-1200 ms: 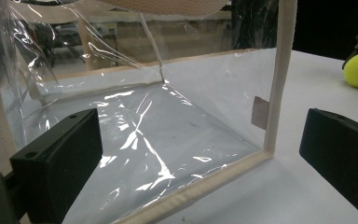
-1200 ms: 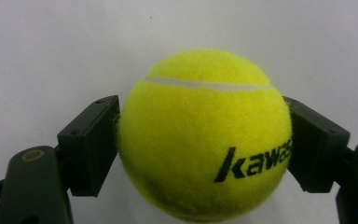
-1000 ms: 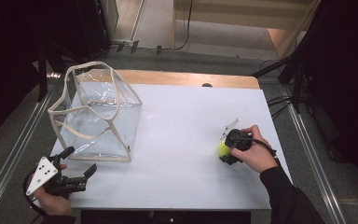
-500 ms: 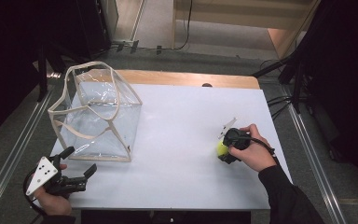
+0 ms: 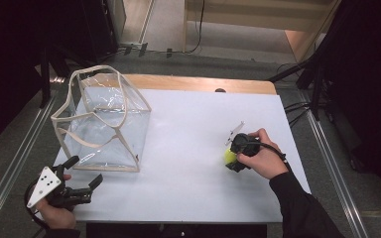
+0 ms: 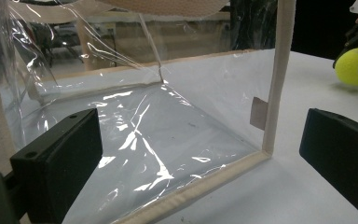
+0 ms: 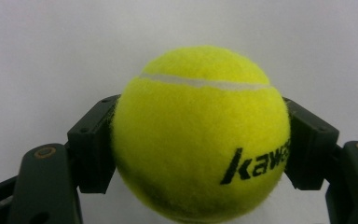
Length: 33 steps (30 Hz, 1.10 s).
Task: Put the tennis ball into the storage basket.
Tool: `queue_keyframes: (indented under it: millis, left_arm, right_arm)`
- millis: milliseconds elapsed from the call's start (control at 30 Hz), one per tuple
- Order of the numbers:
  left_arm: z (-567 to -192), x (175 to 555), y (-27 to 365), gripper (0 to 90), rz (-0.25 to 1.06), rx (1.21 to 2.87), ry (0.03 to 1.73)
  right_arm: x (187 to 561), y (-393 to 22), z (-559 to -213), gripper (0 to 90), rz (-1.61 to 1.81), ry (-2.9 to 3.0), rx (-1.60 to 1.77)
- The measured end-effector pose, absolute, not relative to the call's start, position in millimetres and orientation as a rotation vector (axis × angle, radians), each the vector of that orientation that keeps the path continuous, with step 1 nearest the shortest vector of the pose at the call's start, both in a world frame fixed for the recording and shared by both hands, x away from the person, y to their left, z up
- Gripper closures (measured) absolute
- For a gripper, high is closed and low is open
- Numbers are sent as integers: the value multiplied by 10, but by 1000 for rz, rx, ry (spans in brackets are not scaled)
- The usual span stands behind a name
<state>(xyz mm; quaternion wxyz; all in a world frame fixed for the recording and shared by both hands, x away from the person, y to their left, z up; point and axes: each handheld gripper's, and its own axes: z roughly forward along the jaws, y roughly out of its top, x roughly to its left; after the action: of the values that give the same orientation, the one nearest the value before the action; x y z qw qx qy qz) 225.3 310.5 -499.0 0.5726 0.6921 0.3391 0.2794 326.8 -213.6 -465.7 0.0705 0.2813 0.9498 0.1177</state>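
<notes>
Item: tabletop ball-and-bag handling, early stage. Nearest, at the near left corner of the white table [image 5: 188, 193], the left gripper [image 5: 87, 174] sits in the person's hand with its two black jaws spread wide and nothing between them; in the left gripper view the jaws frame the near lower corner of the bag without touching it. Also near, toward the right side of the table, the right gripper [image 5: 229, 157] is pressed in on the tennis ball [image 7: 200, 135]; the right gripper view has both pads flat against the ball's flanks, the white seam uppermost and black lettering on its lower right, so the pinch reads as made. Its jaws have just been closing, with the ball between them. The ball [image 5: 229, 157] appears low over or on the table surface; whether it has lifted clear cannot be told. Farther back, on the left half of the table, stands the clear plastic bag [image 5: 104, 129] with cream webbing edges and handles, upright, mouth open upward, and holding nothing visible inside. Ball and bag are well apart, with bare table between them. Status, as a judgement: the grasp is done; the carry leftward across the table, the lowering through the open mouth and the release are left, and the left gripper has not yet steadied the bag.
</notes>
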Motion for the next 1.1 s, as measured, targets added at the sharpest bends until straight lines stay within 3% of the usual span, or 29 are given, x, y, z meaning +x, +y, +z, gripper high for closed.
queue_keyframes:
  millis: [1100]
  left_arm:
    - [-4989, 2254, 3117, 0, 648, 1613, 794]
  right_arm:
    - [3460, -1467, -4558, 232, 361, 2917, 677]
